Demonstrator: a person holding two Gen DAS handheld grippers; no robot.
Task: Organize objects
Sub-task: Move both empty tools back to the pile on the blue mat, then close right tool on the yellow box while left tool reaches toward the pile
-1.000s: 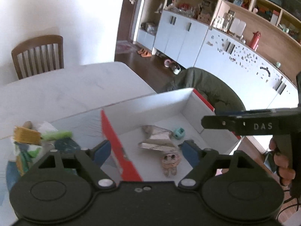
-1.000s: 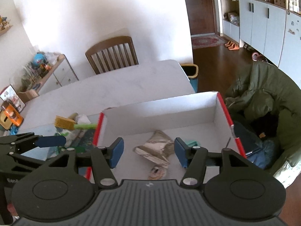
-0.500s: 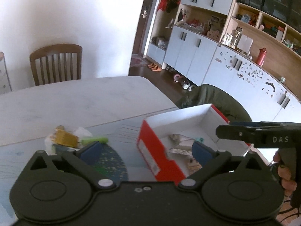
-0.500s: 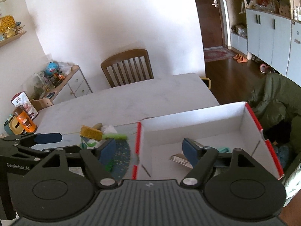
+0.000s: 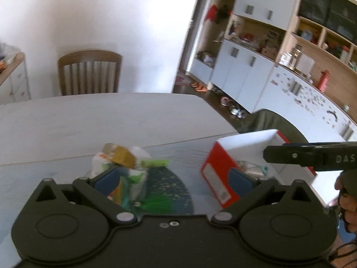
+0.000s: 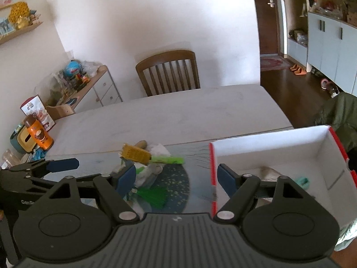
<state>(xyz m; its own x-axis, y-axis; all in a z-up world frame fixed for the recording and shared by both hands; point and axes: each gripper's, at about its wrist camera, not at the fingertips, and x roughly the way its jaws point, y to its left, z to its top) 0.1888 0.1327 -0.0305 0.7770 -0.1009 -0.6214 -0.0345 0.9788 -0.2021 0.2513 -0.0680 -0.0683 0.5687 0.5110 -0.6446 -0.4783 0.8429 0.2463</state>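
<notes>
Clutter of a yellow-headed, green-handled brush (image 6: 142,156) on crumpled white wrappers (image 6: 145,172) lies at nine o'clock of the red-edged white cardboard box (image 6: 267,149), both grippers, left (image 5: 174,178) and right (image 6: 176,178), spread empty.

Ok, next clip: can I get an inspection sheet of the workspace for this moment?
Surface: white rectangular table, with a dark blue speckled round mat near the front edge.
Job's things: red-and-white cardboard box, open, with a small teal piece and a crumpled silver item inside; a pile to its left with a yellow brush on a green handle and white wrappers.
Clutter: green tassel on the mat.
Grippers: left gripper and right gripper both open, empty, above the table.
Cables: nothing seen.
Surroundings: wooden slat-back chair, white cupboards, side cabinet with toys.
</notes>
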